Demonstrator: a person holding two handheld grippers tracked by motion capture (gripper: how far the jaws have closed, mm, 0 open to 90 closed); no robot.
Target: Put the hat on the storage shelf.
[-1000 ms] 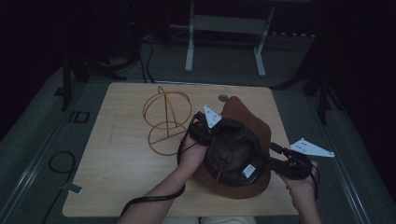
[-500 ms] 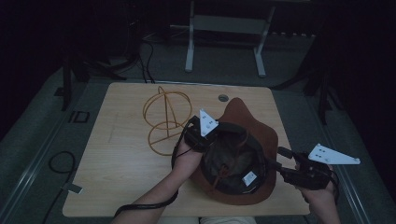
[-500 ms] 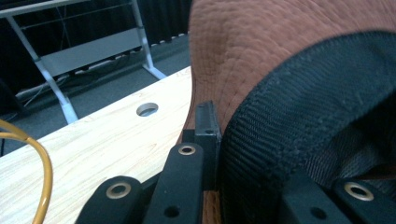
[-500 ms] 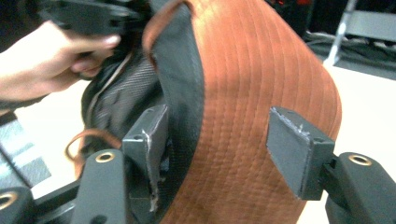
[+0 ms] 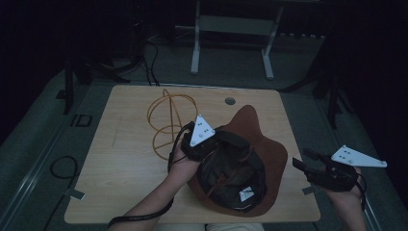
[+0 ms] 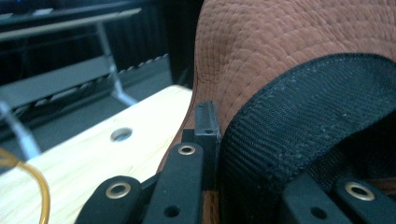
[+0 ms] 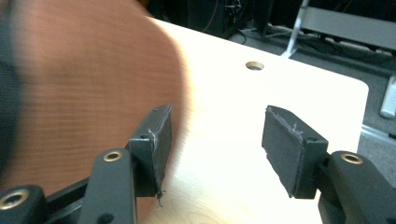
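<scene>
The left tool (image 5: 217, 139) is clenched on the rim of the brown hat (image 5: 267, 154), one jaw outside the brown cloth and one inside against the black band (image 6: 299, 126). The hat lies crown down, opening up, on the table (image 5: 125, 163), toward its near right corner. The right tool (image 5: 302, 161) is released, its jaws having just been closing with nothing between them, just off the hat's right brim, past the table's right edge. A wire stand (image 5: 166, 120) sits left of the hat.

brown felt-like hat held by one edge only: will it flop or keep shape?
The brown wide-brimmed fabric hat will probably sag some: its brim already waves and curls on the wooden table. The left gripper, shut on the black inner band, likely holds firm, since the woven band looks grippy. It seems light for its size.
</scene>
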